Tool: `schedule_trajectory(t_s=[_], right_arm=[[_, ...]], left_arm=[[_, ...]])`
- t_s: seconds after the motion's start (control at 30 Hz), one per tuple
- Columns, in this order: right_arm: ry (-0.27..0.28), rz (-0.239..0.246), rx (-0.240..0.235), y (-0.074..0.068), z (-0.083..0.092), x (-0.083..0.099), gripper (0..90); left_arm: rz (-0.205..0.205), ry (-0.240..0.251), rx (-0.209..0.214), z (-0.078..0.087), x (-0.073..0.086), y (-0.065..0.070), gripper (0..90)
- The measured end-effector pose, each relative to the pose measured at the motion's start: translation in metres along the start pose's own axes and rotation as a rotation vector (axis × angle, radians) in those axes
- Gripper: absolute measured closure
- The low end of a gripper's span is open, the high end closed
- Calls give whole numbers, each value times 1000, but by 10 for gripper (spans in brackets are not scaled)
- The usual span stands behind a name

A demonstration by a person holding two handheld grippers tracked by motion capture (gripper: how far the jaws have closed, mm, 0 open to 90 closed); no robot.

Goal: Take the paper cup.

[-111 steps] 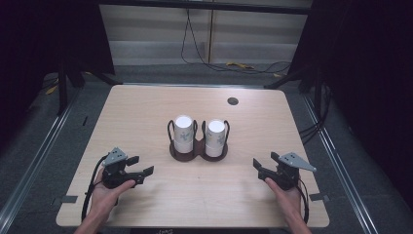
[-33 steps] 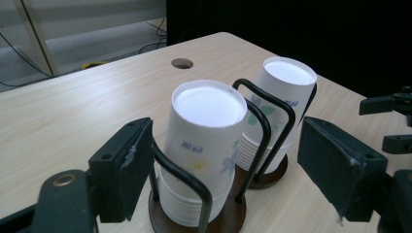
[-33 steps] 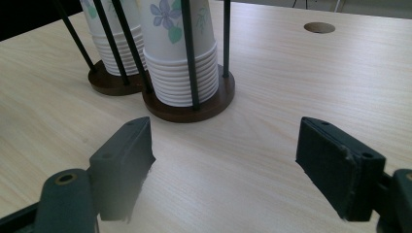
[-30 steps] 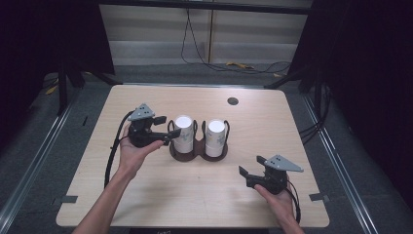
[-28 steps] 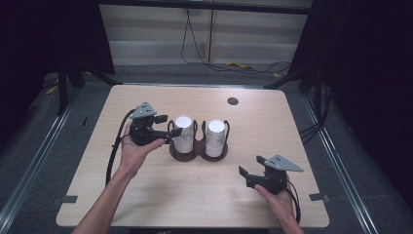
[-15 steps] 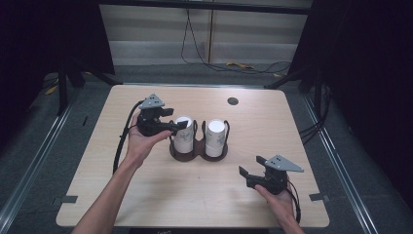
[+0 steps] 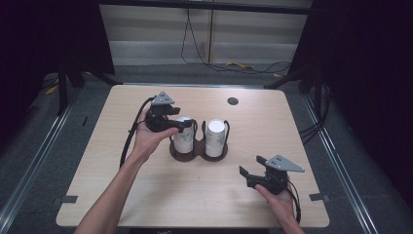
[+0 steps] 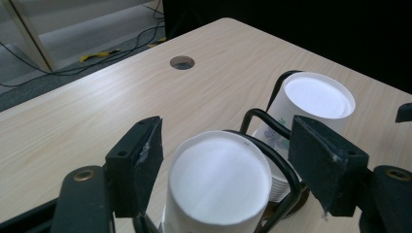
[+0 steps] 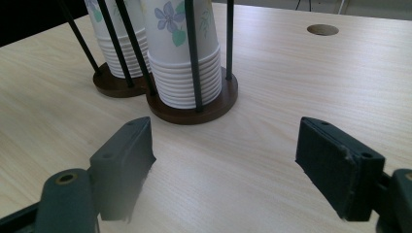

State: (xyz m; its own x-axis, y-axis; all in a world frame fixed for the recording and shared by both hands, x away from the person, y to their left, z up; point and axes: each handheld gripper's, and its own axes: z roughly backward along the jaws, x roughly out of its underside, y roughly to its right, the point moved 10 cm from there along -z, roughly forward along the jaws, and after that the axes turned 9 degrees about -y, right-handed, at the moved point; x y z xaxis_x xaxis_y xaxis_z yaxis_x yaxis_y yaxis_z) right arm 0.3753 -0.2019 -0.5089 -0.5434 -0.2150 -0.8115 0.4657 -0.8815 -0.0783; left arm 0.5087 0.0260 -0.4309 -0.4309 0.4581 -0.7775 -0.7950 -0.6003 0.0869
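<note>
At the left of the table (image 7: 97, 195), the left gripper (image 7: 181, 126) is held out over the left stack of paper cups (image 7: 183, 136), its jaws spread wide with one on either side of the top cup's upturned base; in the left gripper view neither pad (image 8: 138, 165) touches the cup wall, so nothing is gripped yet. The approach from above and behind looks chosen to clear the black wire uprights that cage each stack. The stacks stand upside down, nested, in a double wooden cup holder (image 7: 198, 152) near the table's middle, and the right stack of paper cups (image 7: 215, 136) sits just beside the first, printed with blue flowers. A round cable hole (image 7: 233, 101) lies farther back. Toward the right, the right gripper (image 7: 248, 176) rests low near the front edge, well apart from the holder, its jaws also wide apart and empty, pointed at the holder's base as if waiting in reserve.
</note>
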Motion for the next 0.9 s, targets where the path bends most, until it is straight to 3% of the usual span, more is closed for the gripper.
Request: schedule_trajectory(t_s=[0.33,0.8,0.9], right_arm=[[0,-1,-1,0,0,0,212],[1,-12,1,2,0,0,212],[0,-13,-3,2,0,0,212]], left_arm=[[-6,-53,-24,-9,5,-4,286],[-14,-99,-11,-17,11,-5,330],[-37,-131,-28,-18,14,-4,326]])
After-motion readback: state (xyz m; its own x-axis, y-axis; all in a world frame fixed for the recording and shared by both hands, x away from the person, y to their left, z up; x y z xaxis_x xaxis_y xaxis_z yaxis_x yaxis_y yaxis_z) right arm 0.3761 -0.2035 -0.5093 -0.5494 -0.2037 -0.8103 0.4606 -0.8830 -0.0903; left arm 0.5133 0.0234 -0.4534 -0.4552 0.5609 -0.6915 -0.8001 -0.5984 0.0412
